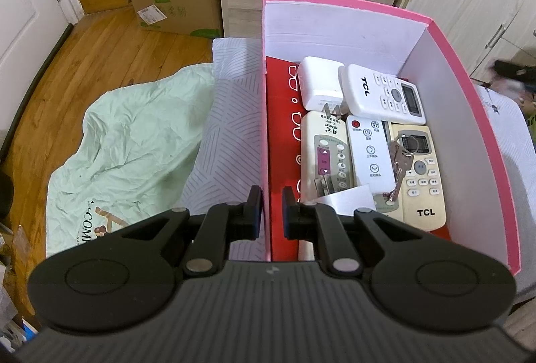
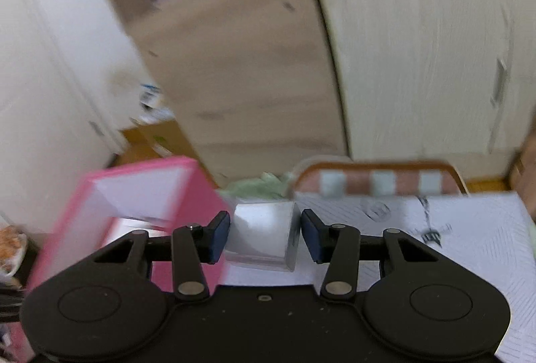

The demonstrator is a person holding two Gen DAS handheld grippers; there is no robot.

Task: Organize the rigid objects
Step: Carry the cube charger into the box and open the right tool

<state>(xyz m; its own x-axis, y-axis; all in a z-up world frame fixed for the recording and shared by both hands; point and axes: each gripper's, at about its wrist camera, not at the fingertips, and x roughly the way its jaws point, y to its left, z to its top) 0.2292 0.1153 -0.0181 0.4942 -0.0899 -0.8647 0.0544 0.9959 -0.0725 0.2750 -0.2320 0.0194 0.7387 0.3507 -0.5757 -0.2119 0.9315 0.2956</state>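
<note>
The left gripper (image 1: 271,212) pinches the near wall of the pink box (image 1: 469,88), steadying it. The right gripper (image 2: 265,237) clamps a silver block (image 2: 263,235) above the bed, right of the box; next it must carry it left, over the remotes (image 1: 385,93), and let go

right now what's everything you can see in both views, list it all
pink box: 1, pink outside, white inside, on the bed
remotes: 4, white and cream, lying in the pink box
white charger: 1, in the box beside the top remote
keys: 1 bunch, silver, on the remotes
red box: 1, under the remotes
silver block: 1, between the right gripper's fingers
green blanket: 1, pale green, left of the box
cardboard box: 1, brown, on the floor
left gripper: black, clamped on the box wall
right gripper: black, around the silver block
</note>
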